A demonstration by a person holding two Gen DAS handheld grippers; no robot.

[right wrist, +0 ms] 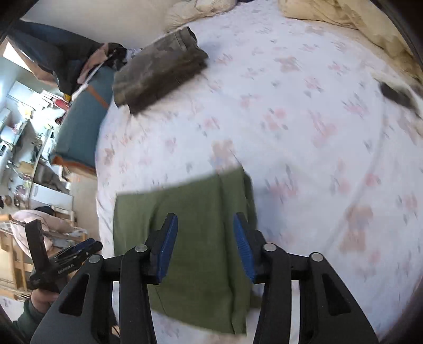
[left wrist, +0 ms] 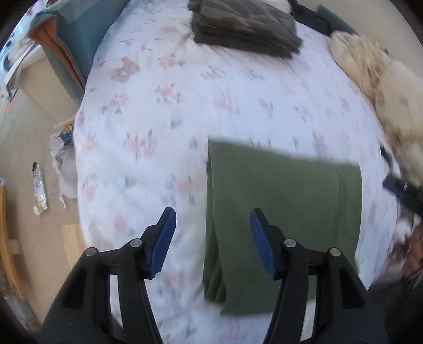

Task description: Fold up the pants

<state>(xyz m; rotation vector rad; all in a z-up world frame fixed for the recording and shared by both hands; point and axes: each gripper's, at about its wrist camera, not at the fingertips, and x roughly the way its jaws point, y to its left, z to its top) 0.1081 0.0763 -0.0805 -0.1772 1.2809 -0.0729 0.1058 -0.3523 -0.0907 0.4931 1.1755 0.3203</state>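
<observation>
Green pants (left wrist: 285, 211) lie folded into a flat rectangle on the floral bed sheet (left wrist: 158, 119); they also show in the right wrist view (right wrist: 195, 232). My left gripper (left wrist: 212, 238) is open and empty, hovering over the pants' left edge. My right gripper (right wrist: 205, 243) is open and empty, above the middle of the pants. The right gripper's blue-padded tip shows at the right edge of the left wrist view (left wrist: 399, 188). The left gripper shows at the lower left of the right wrist view (right wrist: 66, 259).
A folded stack of camouflage clothes (left wrist: 243, 23) lies at the far side of the bed, also in the right wrist view (right wrist: 158, 71). A cream blanket (left wrist: 383, 87) is heaped at the right. A teal cushion (right wrist: 82, 124) and floor clutter (left wrist: 39, 188) lie left of the bed.
</observation>
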